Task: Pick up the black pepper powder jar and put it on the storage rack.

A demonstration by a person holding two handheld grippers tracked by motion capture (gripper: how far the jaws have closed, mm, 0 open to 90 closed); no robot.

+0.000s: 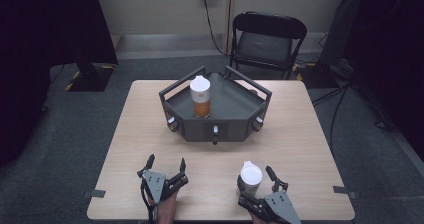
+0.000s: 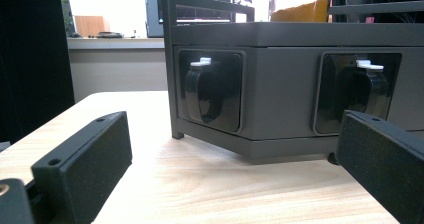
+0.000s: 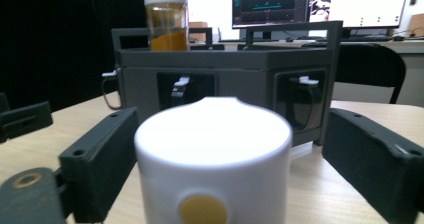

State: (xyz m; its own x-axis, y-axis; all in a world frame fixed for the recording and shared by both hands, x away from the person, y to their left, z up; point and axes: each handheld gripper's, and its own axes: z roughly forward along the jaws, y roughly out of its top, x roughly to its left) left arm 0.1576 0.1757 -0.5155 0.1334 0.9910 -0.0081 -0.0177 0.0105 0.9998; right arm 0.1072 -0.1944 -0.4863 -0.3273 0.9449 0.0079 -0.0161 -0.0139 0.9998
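A dark grey angular tray (image 1: 235, 126) stands at the table's far middle. In it is an upright bottle of amber liquid (image 1: 201, 98) with a white cap, which rises above the tray wall (image 3: 240, 64) in the right gripper view (image 3: 167, 19). A second white-capped bottle (image 1: 250, 178) stands near the front edge. My right gripper (image 1: 254, 178) is open, with one jaw on each side of this bottle (image 3: 215, 154) and a gap on the right side. My left gripper (image 1: 166, 160) is open and empty, facing the tray's front wall (image 2: 280, 84).
Small white-tipped latches (image 2: 202, 63) sit in recesses on the tray's front walls. A black folding chair (image 1: 267, 39) stands behind the table. Tape marks (image 1: 345, 189) lie at the table's side edges. Bare tabletop (image 1: 215, 159) separates the grippers from the tray.
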